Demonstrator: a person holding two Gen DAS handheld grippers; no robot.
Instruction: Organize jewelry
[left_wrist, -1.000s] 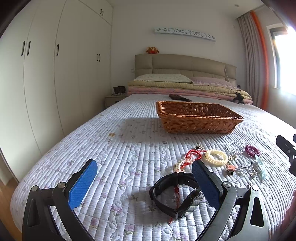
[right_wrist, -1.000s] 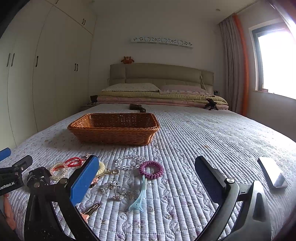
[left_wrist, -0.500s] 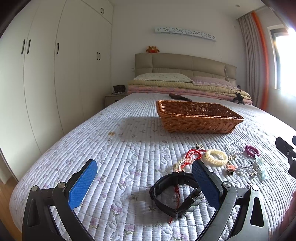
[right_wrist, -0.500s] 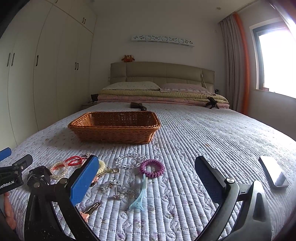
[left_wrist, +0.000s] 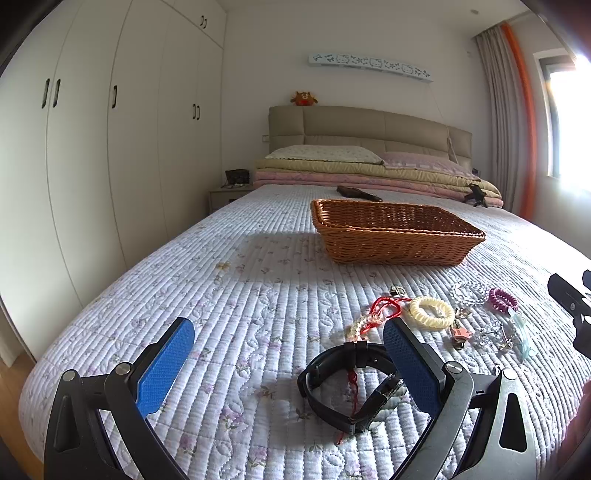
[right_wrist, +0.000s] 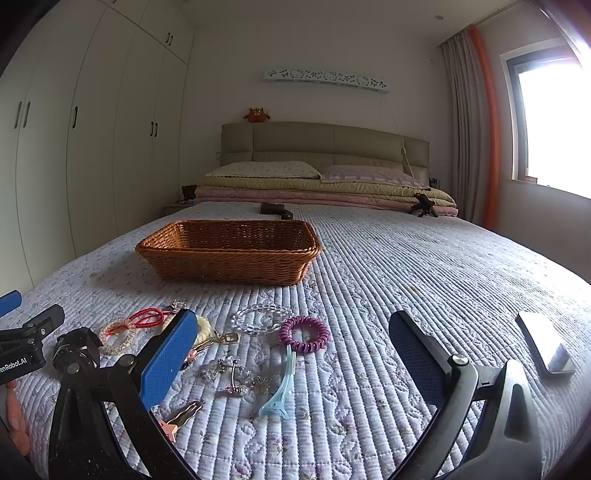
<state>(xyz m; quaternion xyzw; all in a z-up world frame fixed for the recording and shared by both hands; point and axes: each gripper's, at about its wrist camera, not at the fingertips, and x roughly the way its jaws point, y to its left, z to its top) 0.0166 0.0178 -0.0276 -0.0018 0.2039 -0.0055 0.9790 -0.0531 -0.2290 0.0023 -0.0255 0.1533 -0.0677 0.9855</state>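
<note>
Both grippers are held low over the quilted bedspread (right_wrist: 424, 266) with fingers spread wide and nothing between them. The left gripper (left_wrist: 288, 362) is aimed so that the black wristwatch (left_wrist: 347, 384) lies at about 4 o'clock of its centre, partly behind the right-hand pad; a red cord (left_wrist: 352, 384) is seen running across the watch band. The right gripper (right_wrist: 291, 354) frames the purple coil hair tie (right_wrist: 304, 333), the clear bead bracelet (right_wrist: 260, 318) at 11 o'clock of it, and the pale blue hair clip (right_wrist: 282, 387) at 6 o'clock. The wicker basket (right_wrist: 229, 258), apparently empty, stands well apart at 12 o'clock.

Several risks can be judged. If the watch is lifted, the red cord may be dragged along and the red string bracelet (left_wrist: 386, 306) and cream hair tie (left_wrist: 431, 312) pulled out of place. The small crystal pieces (right_wrist: 236, 374) are crowded together, so two could be pinched at once or one flicked aside. The soft quilt may be caught by a low closing pad. The smartphone (right_wrist: 546, 347) at 3 o'clock could be nudged by a wide sweep
</note>
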